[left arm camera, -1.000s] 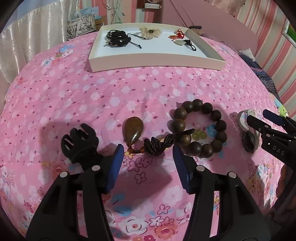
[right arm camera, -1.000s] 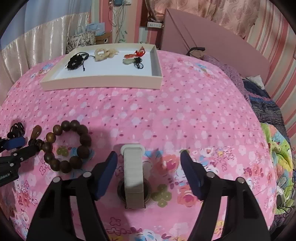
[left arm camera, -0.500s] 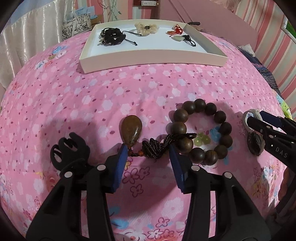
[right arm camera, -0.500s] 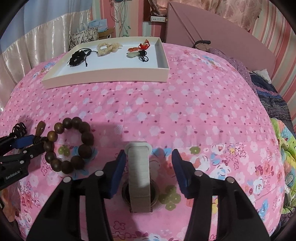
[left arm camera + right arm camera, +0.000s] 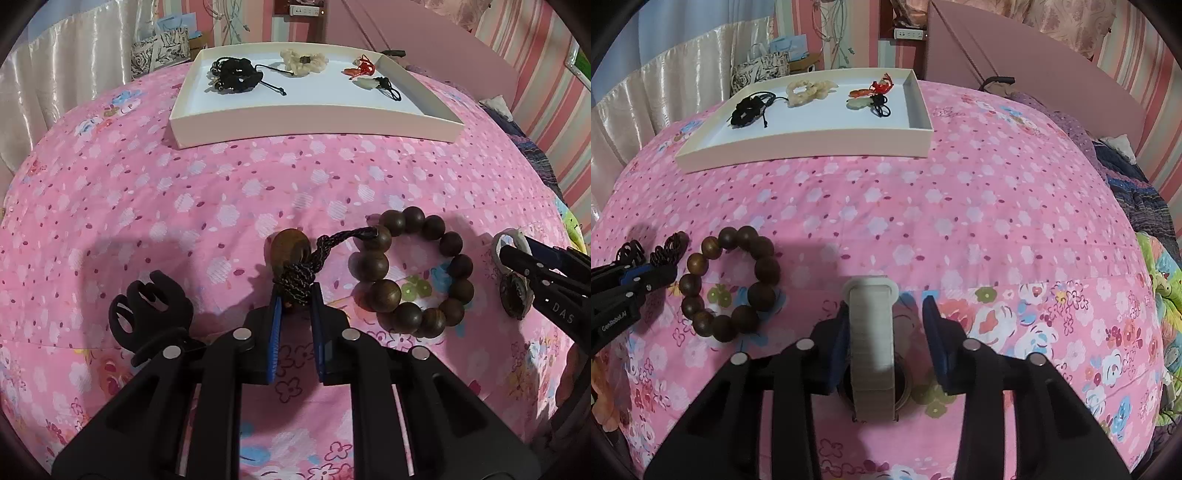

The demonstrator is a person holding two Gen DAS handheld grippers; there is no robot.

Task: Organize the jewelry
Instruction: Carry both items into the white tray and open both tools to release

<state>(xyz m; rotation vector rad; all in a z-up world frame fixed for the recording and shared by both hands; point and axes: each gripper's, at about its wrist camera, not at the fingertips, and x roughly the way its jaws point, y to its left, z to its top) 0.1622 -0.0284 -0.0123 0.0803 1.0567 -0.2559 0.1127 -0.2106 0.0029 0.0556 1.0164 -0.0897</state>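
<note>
The left claw (image 5: 297, 295) is closing on the dark braided cord (image 5: 301, 277) of a brown teardrop pendant (image 5: 290, 245), its blue pads pressed against the bunched cord; the pendant stands just past the tips on the pink flowered bedspread (image 5: 184, 206). The cord runs on to touch a bracelet of dark wooden beads (image 5: 410, 269) lying just to the right. A black hair claw (image 5: 147, 314) lies at the left finger's side.

The right claw (image 5: 882, 321) is closing round a watch with a pale grey strap (image 5: 871, 332). The left pad touches the strap; the right pad stands off it, so it has no grip yet. The watch's dark round case is mostly hidden beneath the strap and the fingers.

White letters "DAS" show on the right claw's arm in the left view; "GenRobot.AI" reads on the left claw's arm in the right view.

Well beyond, a shallow white tray (image 5: 812, 142) holds a black cord piece (image 5: 750, 109), a cream bracelet (image 5: 807, 90) and a red-and-green charm (image 5: 873, 94), too small to make out further.
</note>
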